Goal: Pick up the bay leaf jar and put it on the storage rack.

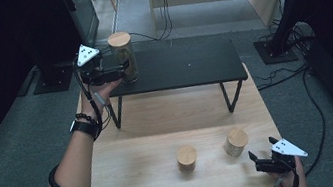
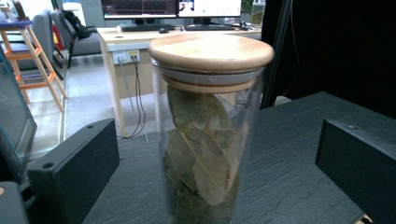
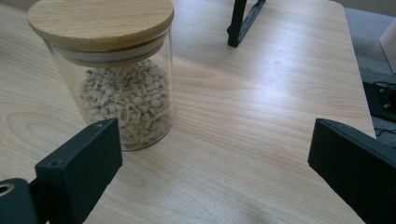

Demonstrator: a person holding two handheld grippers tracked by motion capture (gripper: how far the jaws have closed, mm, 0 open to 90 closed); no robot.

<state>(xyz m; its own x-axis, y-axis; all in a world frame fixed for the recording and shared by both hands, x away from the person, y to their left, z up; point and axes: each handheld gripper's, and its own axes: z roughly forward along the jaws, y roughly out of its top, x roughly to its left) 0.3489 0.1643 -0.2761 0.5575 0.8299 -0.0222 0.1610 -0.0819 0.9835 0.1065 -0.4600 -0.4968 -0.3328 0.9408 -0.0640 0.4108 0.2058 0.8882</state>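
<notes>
Shelf (image 1: 190, 67) — jar (image 2: 205, 140) (leaves) between jaws.

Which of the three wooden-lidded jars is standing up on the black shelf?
The tall jar of dried leaves, between the open jaws of the left gripper. The two short jars stand on the wooden table below.
</notes>
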